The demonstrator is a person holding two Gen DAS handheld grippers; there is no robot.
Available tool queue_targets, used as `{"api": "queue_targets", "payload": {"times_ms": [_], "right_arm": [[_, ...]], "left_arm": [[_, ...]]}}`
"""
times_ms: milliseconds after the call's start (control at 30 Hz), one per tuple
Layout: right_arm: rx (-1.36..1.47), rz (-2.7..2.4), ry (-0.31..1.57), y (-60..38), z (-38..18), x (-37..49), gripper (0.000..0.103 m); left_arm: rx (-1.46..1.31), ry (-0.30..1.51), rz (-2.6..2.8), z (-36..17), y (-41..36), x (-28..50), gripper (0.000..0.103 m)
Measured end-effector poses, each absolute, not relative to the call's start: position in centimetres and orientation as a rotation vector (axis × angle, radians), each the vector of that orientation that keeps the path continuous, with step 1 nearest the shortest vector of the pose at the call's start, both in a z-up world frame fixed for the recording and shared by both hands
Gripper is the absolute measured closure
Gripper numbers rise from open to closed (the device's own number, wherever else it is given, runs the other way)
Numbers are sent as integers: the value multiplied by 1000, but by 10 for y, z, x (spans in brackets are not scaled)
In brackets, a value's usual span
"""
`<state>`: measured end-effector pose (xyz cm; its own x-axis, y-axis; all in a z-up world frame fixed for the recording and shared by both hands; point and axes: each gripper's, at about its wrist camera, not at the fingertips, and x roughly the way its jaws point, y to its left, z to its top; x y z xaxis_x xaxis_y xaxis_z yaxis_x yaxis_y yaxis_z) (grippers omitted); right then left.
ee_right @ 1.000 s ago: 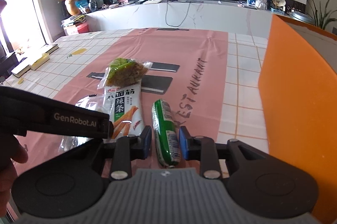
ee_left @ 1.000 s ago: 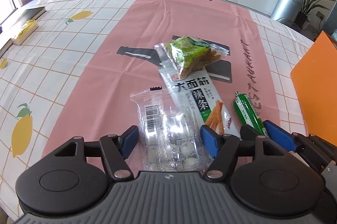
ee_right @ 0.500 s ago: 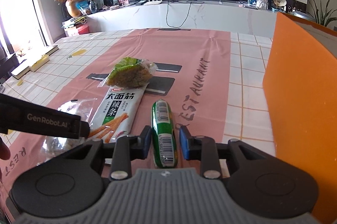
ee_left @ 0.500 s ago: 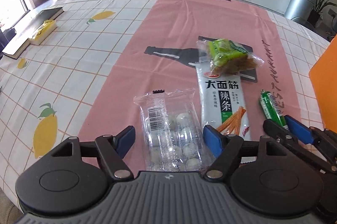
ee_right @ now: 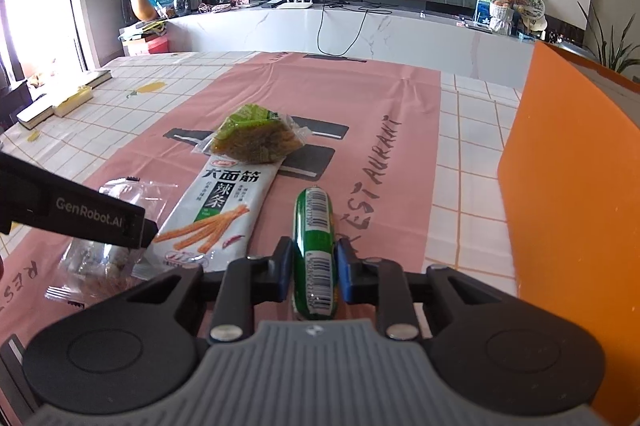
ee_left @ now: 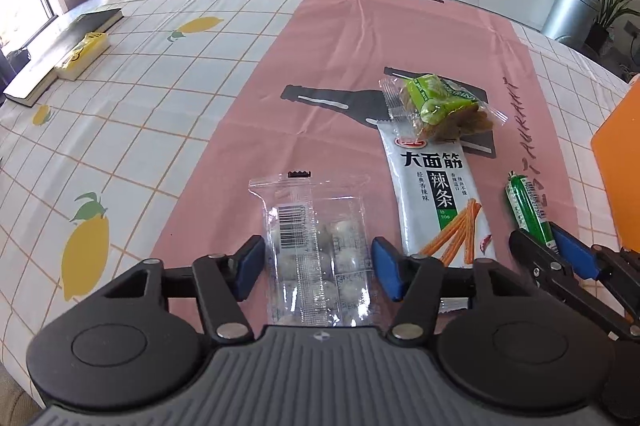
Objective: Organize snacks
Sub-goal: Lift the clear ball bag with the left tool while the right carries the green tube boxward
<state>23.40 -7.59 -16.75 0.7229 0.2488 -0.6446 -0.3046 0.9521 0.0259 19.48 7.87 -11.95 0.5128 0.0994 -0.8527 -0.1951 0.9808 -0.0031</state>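
A clear packet of pale round sweets [ee_left: 316, 226] lies flat on the pink mat. My left gripper [ee_left: 318, 262] straddles it, jaws closing; the blue pads stand at its edges and the packet is not squeezed. To its right lies a white spicy-strip pack [ee_left: 436, 198], with a green-topped bag of brown snacks [ee_left: 440, 106] resting on its far end. My right gripper [ee_right: 314, 262] is shut on a green sausage stick [ee_right: 314, 222], which points away along the mat. The left wrist view shows that right gripper [ee_left: 544, 246] on the sausage stick [ee_left: 526, 206].
An orange box wall [ee_right: 568, 186] rises close on the right. A dark book [ee_left: 60, 50] and a yellow case [ee_left: 82, 52] lie at the table's far left. The left gripper's black housing [ee_right: 80, 214] crosses over the clear packet [ee_right: 100, 258].
The left gripper's jaws have drawn in to the clear packet's edges. The right gripper's pads have closed tighter on the green sausage stick, which now lies straight between them.
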Motion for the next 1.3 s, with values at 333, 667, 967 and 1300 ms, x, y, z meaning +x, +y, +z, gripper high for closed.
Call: {"api": "queue_targets", "payload": {"times_ms": [333, 667, 967, 1300], "right_arm": [[-86, 299, 700, -79, -156, 227, 84], [-73, 299, 674, -83, -115, 197, 84], [-37, 281, 599, -114, -60, 154, 84], [-17, 161, 583, -203, -19, 117, 84]], "left_arm": [[-122, 968, 164, -99, 85, 180, 45], [-132, 943, 126, -55, 73, 153, 45], [-148, 866, -13, -6, 32, 129, 45], [-132, 821, -230, 28, -50, 120, 45]]}}
